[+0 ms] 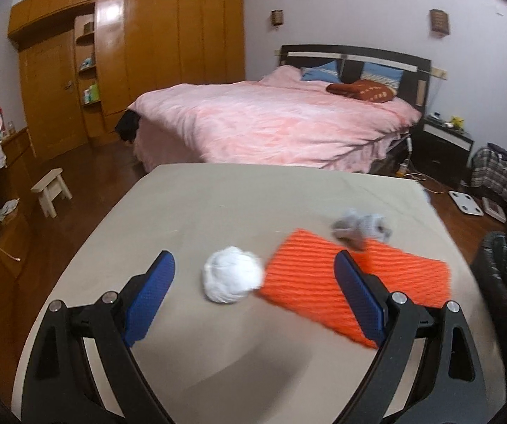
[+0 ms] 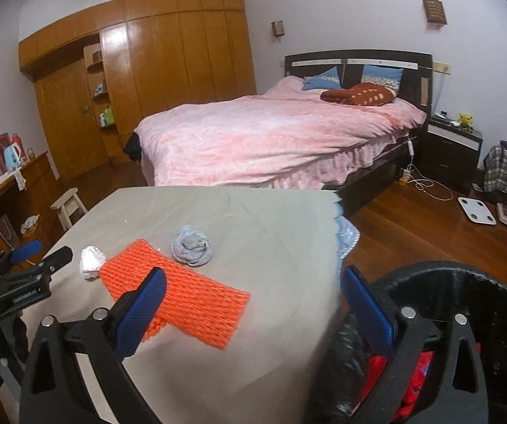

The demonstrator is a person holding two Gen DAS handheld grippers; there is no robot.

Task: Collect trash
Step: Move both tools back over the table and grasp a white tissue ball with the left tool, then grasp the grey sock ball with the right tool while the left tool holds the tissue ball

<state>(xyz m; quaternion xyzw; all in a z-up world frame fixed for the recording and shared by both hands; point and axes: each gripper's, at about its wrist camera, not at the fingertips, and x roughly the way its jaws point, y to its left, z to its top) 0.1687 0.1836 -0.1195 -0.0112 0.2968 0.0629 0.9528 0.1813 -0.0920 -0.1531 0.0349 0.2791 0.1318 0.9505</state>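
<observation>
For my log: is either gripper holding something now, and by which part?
Nothing is held. The left gripper and the right gripper are both open and empty.

Blurred and cut-off things

The crumpled grey paper wad [image 1: 361, 231] was motion-blurred in the left view; the black round trash bin [image 2: 500, 304] ran past the right view's edge, its red contents [image 2: 416, 381] unidentifiable.

On the table [image 2: 253, 219], a paper wad [image 2: 90, 262] lies left of a foam net [image 2: 182, 300]; a cloth ball [image 2: 192, 245] sits behind. A bin [image 2: 465, 282] stands right; a bed [image 2: 271, 137] lies beyond.
</observation>
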